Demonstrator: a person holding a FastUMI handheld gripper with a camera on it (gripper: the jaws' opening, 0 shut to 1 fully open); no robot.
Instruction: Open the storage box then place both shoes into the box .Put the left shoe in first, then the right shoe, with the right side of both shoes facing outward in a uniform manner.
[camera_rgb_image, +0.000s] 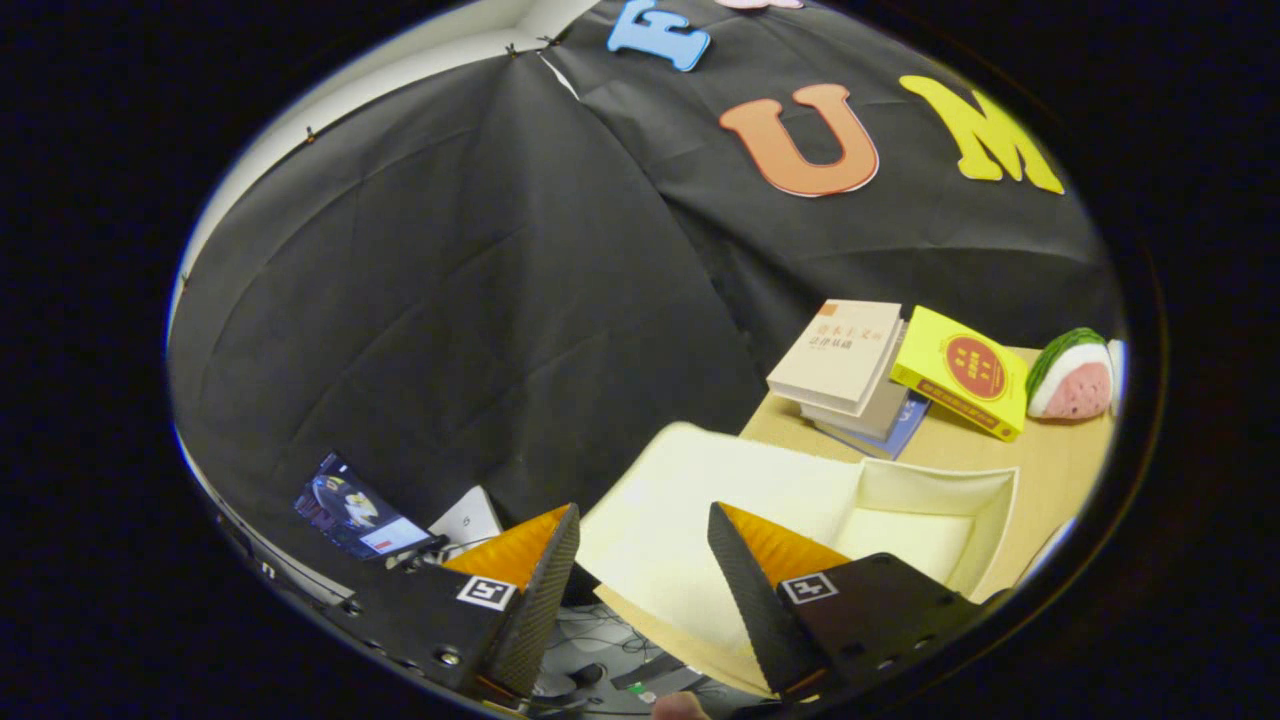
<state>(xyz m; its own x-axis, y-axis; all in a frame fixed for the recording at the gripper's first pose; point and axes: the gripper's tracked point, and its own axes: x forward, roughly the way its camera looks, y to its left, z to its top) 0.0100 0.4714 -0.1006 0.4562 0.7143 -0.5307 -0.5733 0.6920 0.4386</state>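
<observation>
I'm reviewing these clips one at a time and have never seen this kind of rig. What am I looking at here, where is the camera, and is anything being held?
There is no robot arm: a person carries a hand-held claw, and the fisheye camera rides on it, looking forward along its two fingers. The fingers stand apart with nothing pressed between them, so nothing is held. Just ahead of them and between them is the cream storage box, with its lid raised and its inside open to view, sitting on a wooden table. Beyond the box lie a stack of books, a yellow book and a watermelon-slice toy. Black cloth forms the booth wall behind.
</observation>
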